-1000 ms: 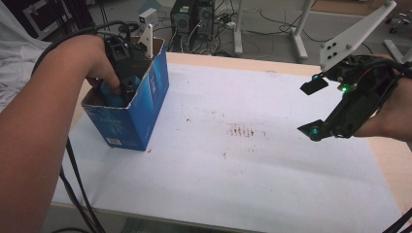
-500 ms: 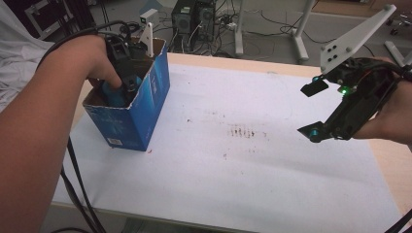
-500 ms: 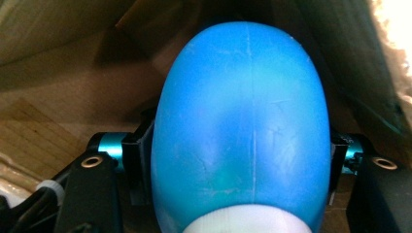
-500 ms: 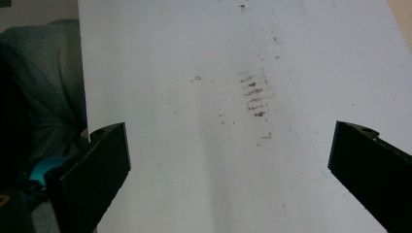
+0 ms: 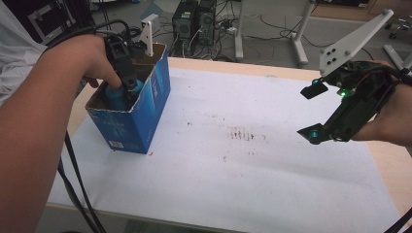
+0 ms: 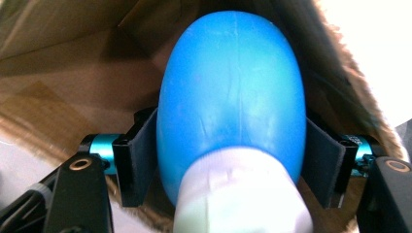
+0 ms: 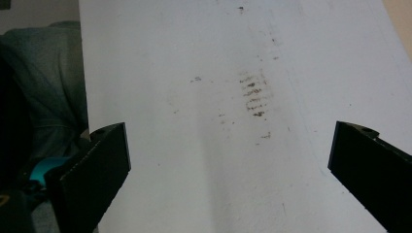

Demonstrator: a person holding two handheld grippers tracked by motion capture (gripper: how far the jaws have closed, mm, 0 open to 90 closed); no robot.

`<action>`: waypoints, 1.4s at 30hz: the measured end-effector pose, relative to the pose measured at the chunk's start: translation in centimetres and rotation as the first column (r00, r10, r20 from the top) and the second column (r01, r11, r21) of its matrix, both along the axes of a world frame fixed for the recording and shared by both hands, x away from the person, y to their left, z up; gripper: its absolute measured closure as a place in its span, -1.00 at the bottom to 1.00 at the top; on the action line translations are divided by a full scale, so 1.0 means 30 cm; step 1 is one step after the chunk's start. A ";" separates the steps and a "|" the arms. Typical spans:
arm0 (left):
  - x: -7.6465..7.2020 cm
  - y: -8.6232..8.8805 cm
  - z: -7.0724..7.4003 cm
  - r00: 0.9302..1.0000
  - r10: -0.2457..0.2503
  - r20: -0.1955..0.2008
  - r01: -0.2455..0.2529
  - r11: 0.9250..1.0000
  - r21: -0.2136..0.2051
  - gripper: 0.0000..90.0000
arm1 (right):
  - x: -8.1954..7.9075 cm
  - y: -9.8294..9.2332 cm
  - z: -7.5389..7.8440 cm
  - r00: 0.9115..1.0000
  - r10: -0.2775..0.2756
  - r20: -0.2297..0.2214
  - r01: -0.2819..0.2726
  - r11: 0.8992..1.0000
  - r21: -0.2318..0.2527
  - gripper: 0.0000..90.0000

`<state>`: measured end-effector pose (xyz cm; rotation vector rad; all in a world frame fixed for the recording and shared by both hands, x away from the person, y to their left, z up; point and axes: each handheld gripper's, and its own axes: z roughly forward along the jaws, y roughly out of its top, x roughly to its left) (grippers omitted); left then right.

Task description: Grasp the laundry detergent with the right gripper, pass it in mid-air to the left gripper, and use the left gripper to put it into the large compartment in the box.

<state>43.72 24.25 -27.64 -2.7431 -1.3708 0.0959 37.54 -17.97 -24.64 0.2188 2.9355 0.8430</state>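
One blue bottle (image 6: 232, 97) is the whole story right now, and it sits squarely between the left gripper's (image 6: 232, 160) black jaws, both pads pressed against its rounded sides, its pale white cap end nearest the camera. That bottle is down inside the blue cardboard box (image 5: 145, 109) at the table's left, seen from above as a patch of blue (image 5: 116, 94) under the person's hand. Brown cardboard walls close in around it in the left gripper view, so the grip is being made within the box itself.

Judging from that, the step in hand looks like either lifting the bottle out or setting it down in there; the pictures alone don't settle which. Either way, the next move calls for a straight vertical path, keeping the bottle clear of the box's ragged rim so the light box isn't dragged or tipped.

Over on the other side, the right gripper (image 5: 311, 112) hangs above the white sheet (image 5: 272, 194) with its jaws spread wide, nothing between them, well apart from the box. Below it lies a smudge of brown marks (image 7: 253, 99) on the paper.

As for writing: a small white label with a barcode-like patch (image 5: 115, 144) shows low on the box's near face, too small to read. No brand can be made out on the bottle.
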 end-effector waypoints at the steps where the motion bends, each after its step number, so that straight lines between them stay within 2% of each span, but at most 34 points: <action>1: -0.002 0.000 0.006 1.000 0.002 0.002 -0.002 1.000 0.004 -0.41 | 0.000 -0.001 0.001 1.000 0.000 0.000 0.000 1.000 -0.001 -0.99; 5: -0.009 0.003 0.041 1.000 -0.004 0.006 0.004 1.000 0.017 -0.45 | -0.001 -0.003 0.003 1.000 0.000 0.002 0.000 1.000 0.003 -0.99; 12: -0.028 -0.003 0.107 0.999 -0.007 0.034 0.007 1.000 0.008 -0.56 | 0.002 -0.008 0.011 1.000 -0.003 0.005 0.003 1.000 0.005 -0.99; 16: -0.036 -0.017 0.145 0.999 -0.026 0.041 0.025 0.999 0.022 -0.60 | 0.004 -0.011 0.019 1.000 -0.004 0.008 0.004 1.000 0.009 -0.99; 22: -0.051 -0.050 0.200 0.995 -0.084 0.054 0.084 0.996 0.004 -0.68 | 0.002 -0.013 0.032 1.000 -0.007 0.003 0.007 1.000 0.001 -0.99; 26: -0.063 -0.086 0.226 0.989 -0.132 0.066 0.132 0.991 -0.003 -0.74 | 0.008 -0.014 0.041 1.000 -0.004 -0.005 0.004 1.000 -0.014 -0.99; 30: -0.074 -0.129 0.249 0.981 -0.175 0.085 0.177 0.984 -0.010 -0.81 | 0.018 -0.012 0.052 1.000 -0.003 -0.018 0.002 0.999 -0.040 -0.99; 32: -0.076 -0.149 0.259 0.973 -0.216 0.081 0.217 0.976 -0.005 -0.83 | 0.024 -0.011 0.056 1.000 0.005 -0.021 -0.006 0.999 -0.054 -0.99; 33: -0.080 -0.160 0.262 0.971 -0.223 0.085 0.224 0.975 -0.008 -0.85 | 0.027 -0.010 0.057 1.000 0.005 -0.026 -0.007 0.998 -0.063 -0.99; 38: -0.090 -0.212 0.265 0.952 -0.299 0.065 0.302 0.953 -0.027 -0.87 | 0.040 -0.001 0.059 0.999 0.018 -0.044 -0.023 0.994 -0.103 -0.99; 40: -0.095 -0.231 0.258 0.944 -0.326 0.055 0.328 0.944 -0.039 -0.87 | 0.045 0.006 0.053 0.999 0.026 -0.048 -0.032 0.991 -0.131 -0.99; 42: -0.099 -0.250 0.249 0.933 -0.358 0.033 0.359 0.932 -0.044 -0.96 | 0.050 0.014 0.042 0.998 0.033 -0.050 -0.040 0.985 -0.165 -0.99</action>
